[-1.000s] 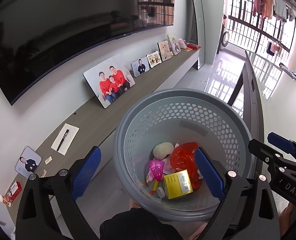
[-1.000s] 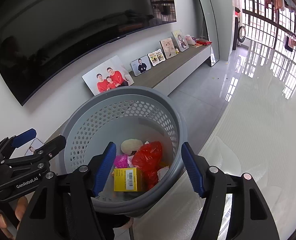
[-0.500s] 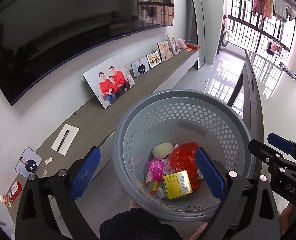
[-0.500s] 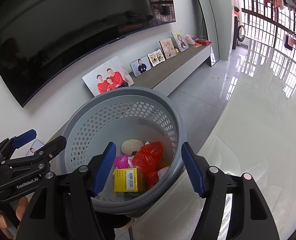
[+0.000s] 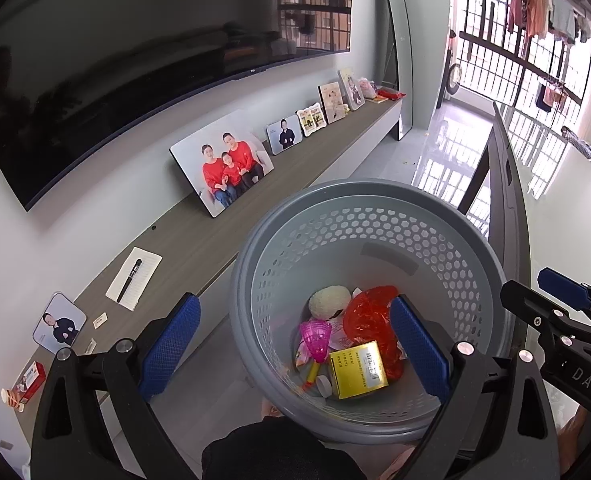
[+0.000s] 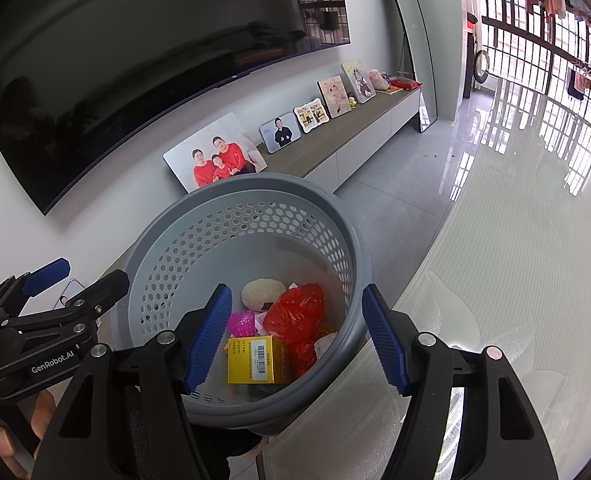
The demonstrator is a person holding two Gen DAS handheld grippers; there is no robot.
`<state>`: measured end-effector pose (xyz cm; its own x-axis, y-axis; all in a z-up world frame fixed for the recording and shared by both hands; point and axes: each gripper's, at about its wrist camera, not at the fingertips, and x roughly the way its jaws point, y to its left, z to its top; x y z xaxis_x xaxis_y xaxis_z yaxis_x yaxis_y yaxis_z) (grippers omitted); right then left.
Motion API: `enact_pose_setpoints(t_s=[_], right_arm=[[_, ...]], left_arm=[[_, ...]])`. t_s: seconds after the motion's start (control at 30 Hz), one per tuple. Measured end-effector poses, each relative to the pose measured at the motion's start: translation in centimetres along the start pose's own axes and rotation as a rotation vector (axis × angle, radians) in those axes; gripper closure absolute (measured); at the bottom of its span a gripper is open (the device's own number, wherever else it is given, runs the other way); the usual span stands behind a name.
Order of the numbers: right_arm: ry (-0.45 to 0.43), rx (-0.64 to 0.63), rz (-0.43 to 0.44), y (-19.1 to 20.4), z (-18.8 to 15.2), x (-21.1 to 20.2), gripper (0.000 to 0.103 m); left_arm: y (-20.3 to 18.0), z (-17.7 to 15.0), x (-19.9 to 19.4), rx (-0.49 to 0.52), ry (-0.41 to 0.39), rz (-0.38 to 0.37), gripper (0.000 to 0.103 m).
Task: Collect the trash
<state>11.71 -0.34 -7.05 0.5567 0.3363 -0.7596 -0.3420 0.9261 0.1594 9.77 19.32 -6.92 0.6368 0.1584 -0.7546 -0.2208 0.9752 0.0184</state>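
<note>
A grey perforated basket [image 5: 375,216] [image 6: 255,184] stands in front of me and holds trash: a yellow box [image 5: 357,370] [image 6: 255,360], a red plastic bag [image 5: 369,316] [image 6: 295,316], a pink shuttlecock [image 5: 315,334] [image 6: 241,322] and a cream ball [image 5: 329,300] [image 6: 263,290]. My left gripper [image 5: 295,346] hovers open over the basket's left wall, and its blue pads touch nothing. Open too, my right gripper [image 6: 297,338] straddles the basket's right rim without pressing it. Each gripper shows at the edge of the other's view.
A low wooden TV console [image 5: 215,240] runs along the wall with photo frames [image 5: 223,168], a notepad and pen [image 5: 133,276] and small items. Above it hangs a large TV [image 5: 135,60]. A glossy white table top [image 6: 495,280] lies to the right. Dark clothing [image 5: 275,448] shows below the basket.
</note>
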Motion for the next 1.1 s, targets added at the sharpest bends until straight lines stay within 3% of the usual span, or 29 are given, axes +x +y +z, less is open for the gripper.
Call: enact_pose_setpoints(t_s=[1.1], right_arm=[[-0.003,0.000,-0.001,-0.01,0.13,-0.04,0.038]], left_arm=[[0.26,-0.16,-0.06,-0.014,0.003,0.003,0.007]])
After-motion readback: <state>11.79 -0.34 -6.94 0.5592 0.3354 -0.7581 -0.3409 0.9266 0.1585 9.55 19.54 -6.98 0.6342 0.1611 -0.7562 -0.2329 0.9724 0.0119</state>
